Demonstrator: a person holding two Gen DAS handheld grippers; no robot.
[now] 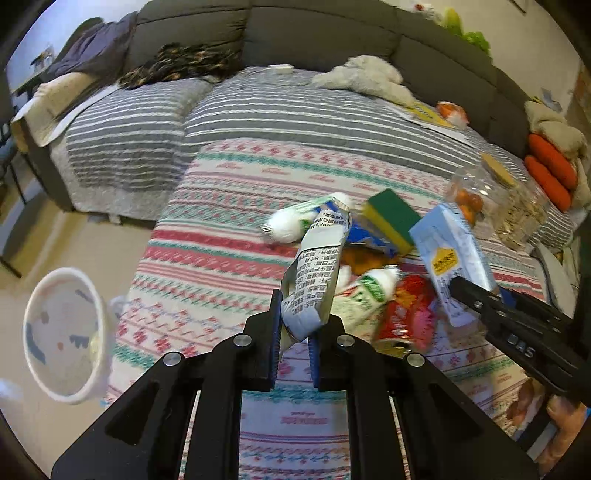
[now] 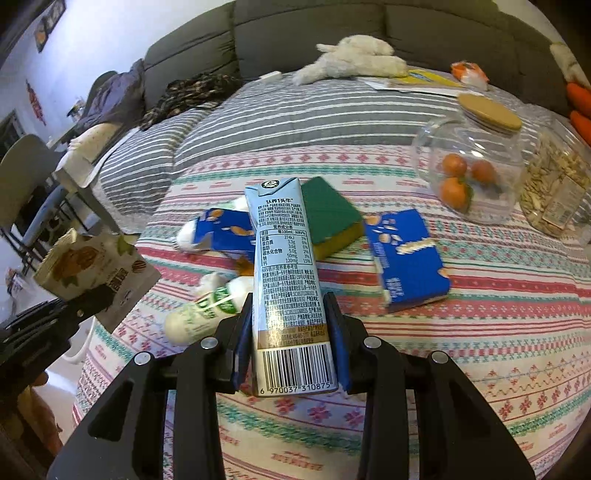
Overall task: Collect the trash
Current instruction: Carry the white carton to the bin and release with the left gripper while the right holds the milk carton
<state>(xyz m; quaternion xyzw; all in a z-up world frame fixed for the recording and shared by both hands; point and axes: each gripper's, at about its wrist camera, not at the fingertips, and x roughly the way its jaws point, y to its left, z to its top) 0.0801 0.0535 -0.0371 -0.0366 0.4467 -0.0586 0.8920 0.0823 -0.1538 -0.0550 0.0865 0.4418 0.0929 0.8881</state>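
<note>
My left gripper [image 1: 295, 325] is shut on a crushed grey drink carton [image 1: 317, 269] and holds it above the patterned blanket [image 1: 221, 258]; the same carton shows at the left of the right wrist view [image 2: 92, 269]. My right gripper [image 2: 288, 339] is shut on a tall light-blue milk carton [image 2: 284, 273], also seen in the left wrist view [image 1: 450, 262]. On the blanket lie two white-green bottles [image 2: 207, 306] [image 1: 291, 221], a red can [image 1: 406, 314], a blue box [image 2: 406, 254], a torn blue box [image 2: 225, 232] and a green-yellow sponge [image 2: 332, 218].
A white bin [image 1: 62, 332] stands on the floor left of the bed. A glass jar with oranges [image 2: 469, 170] and a jar of seeds [image 2: 554, 188] sit at the right. A plush toy [image 2: 354, 55], papers and clothes lie near the grey sofa back [image 1: 314, 33].
</note>
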